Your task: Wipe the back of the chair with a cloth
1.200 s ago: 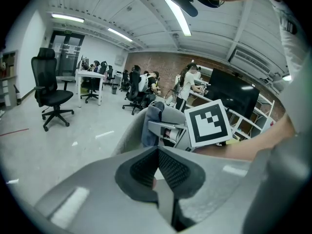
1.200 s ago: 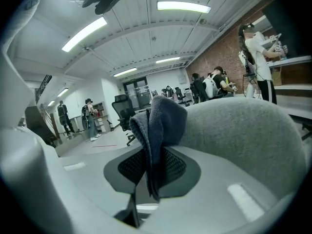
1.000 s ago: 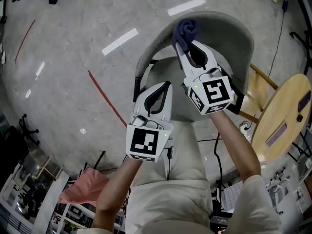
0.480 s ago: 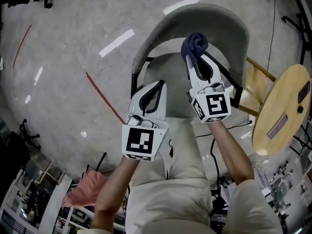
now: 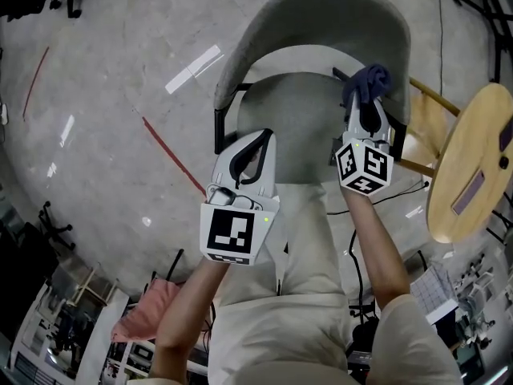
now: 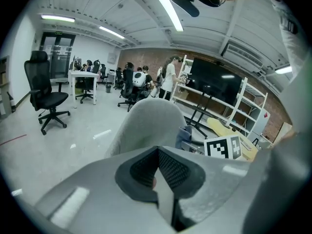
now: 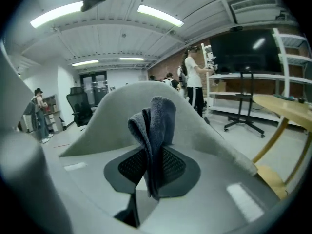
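Cloth (image 5: 367, 80) carried from the chair back's (image 5: 321, 6) middle across to its right end — clamped between the right gripper's (image 5: 363, 107) fingers, one sweep seemingly done — left gripper (image 5: 258, 143) fingers closed, empty, near the seat (image 5: 300, 107).

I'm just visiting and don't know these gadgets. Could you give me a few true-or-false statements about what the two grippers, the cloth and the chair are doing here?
1. The right gripper is clamped on a dark blue cloth. True.
2. The left gripper grips a second cloth. False: its jaws are together with nothing between them.
3. The cloth is by the right part of the chair back. True.
4. The chair being wiped is bright red. False: it is grey.
5. A round wooden table stands to the person's right. True.
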### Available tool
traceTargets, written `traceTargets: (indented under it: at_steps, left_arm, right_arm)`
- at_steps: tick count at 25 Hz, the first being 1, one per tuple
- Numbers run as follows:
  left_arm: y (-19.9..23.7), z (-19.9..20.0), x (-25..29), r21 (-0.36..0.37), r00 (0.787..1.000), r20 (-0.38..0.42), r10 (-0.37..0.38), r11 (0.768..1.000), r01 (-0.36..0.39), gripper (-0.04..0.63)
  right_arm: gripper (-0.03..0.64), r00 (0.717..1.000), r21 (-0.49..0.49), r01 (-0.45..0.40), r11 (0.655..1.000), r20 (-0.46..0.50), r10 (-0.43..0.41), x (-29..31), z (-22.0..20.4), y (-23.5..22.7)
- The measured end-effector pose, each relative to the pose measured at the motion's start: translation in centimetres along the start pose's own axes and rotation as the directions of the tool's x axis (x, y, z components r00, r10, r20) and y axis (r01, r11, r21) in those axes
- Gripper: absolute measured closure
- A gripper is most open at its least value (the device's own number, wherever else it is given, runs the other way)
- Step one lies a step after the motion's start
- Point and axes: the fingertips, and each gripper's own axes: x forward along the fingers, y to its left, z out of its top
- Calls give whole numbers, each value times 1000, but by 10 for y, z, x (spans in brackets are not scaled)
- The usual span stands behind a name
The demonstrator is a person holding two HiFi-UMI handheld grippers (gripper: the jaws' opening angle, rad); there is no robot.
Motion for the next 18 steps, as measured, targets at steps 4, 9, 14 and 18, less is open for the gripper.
traceTargets:
  at_steps: [4, 9, 14, 18]
  left_arm:
    - [-2, -14, -5, -3, 1000, -19, 1, 1000, -1, 594]
    - [-10, -22, -8, 5, 999, -28, -24, 1000, 24, 594]
    - [-10, -25, -9, 9, 999, -24, -41, 999, 41, 594]
    - [-1, -30, -10, -4, 999, -33, -23, 1000, 23, 594]
  right_arm:
    - [549, 985, 40, 164, 986, -55, -161, -8, -32, -30]
    - [549, 942, 125, 326, 937, -125, -311, -22, -70, -60]
    - [549, 874, 196, 485, 852, -146, -463, -39, -82, -90]
    - [549, 826, 233, 563, 793, -121, -550, -48, -72, -109]
